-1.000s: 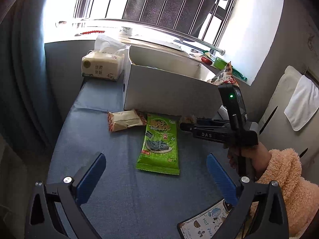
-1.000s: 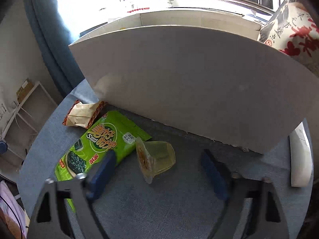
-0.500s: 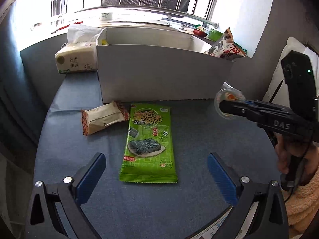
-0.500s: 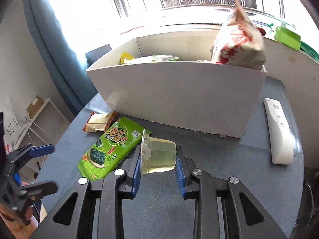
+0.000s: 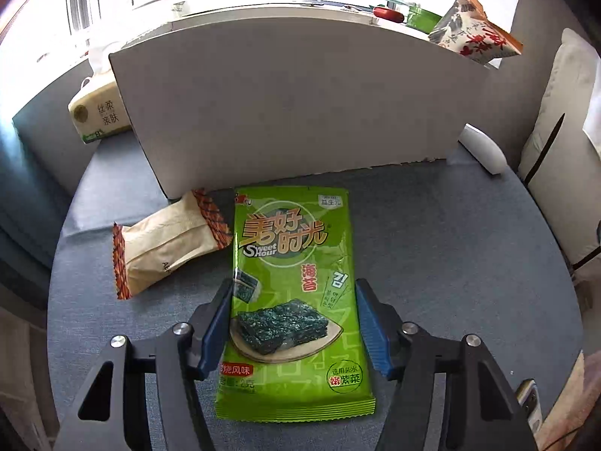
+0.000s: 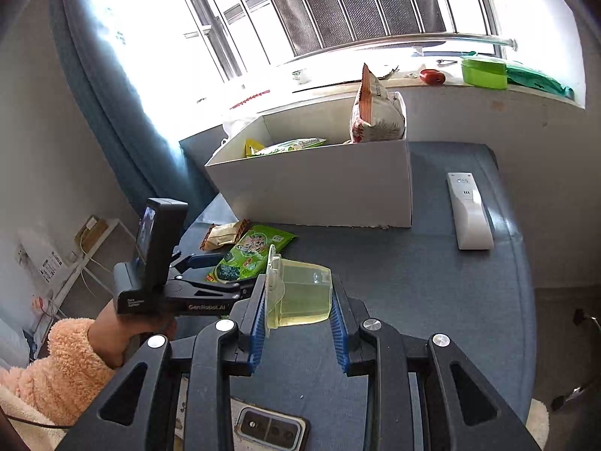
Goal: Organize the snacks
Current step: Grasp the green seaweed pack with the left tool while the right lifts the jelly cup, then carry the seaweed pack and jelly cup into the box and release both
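Left wrist view: the left gripper point(image 5: 293, 319) straddles the green seaweed snack packet point(image 5: 293, 293), which lies flat on the blue table point(image 5: 450, 263). Its jaws are closing, the blue pads at the packet's two long edges; whether they already press on it cannot be told. A beige wrapped biscuit point(image 5: 169, 248) lies just left of the packet. Behind both stands the white cardboard box point(image 5: 300, 112), with a red-and-white snack bag point(image 5: 477, 34) sticking up from its right end. A tissue pack point(image 5: 99, 116) sits left of the box.

Right wrist view: the right gripper point(image 6: 298, 315) is clamped on a clear jelly cup point(image 6: 300, 293), held above the table. The white box point(image 6: 315, 184) holds a green packet point(image 6: 289, 145), something yellow and the upright bag point(image 6: 375, 112). A white remote point(image 6: 469, 210) lies right of the box.
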`<state>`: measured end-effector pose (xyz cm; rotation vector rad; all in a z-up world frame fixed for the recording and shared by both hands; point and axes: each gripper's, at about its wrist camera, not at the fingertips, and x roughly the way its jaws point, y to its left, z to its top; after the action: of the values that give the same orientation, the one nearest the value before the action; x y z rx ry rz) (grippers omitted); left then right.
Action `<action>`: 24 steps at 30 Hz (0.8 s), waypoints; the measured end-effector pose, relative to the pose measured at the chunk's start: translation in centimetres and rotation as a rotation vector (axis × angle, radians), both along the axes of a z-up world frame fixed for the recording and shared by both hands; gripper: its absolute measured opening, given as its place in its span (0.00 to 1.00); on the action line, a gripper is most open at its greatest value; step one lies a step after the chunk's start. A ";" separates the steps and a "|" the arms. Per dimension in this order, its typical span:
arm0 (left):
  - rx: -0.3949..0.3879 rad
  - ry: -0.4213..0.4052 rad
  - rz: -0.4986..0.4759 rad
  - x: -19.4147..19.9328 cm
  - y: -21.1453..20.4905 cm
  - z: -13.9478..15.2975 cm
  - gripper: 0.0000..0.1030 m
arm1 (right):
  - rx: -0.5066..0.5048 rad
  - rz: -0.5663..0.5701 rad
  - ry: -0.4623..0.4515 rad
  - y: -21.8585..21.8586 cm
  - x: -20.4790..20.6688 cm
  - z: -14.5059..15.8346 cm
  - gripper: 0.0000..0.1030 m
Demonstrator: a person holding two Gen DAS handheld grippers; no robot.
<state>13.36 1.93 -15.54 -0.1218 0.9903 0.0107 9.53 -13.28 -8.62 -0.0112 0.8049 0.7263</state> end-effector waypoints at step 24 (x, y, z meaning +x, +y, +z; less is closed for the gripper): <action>-0.190 -0.383 0.070 9.3 8.1 17.2 0.61 | 0.022 -0.058 -0.086 9.5 15.4 8.9 0.31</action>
<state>22.61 9.99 1.63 -0.3205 0.6025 -0.0418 24.93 -3.83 0.33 0.0005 0.7125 0.6755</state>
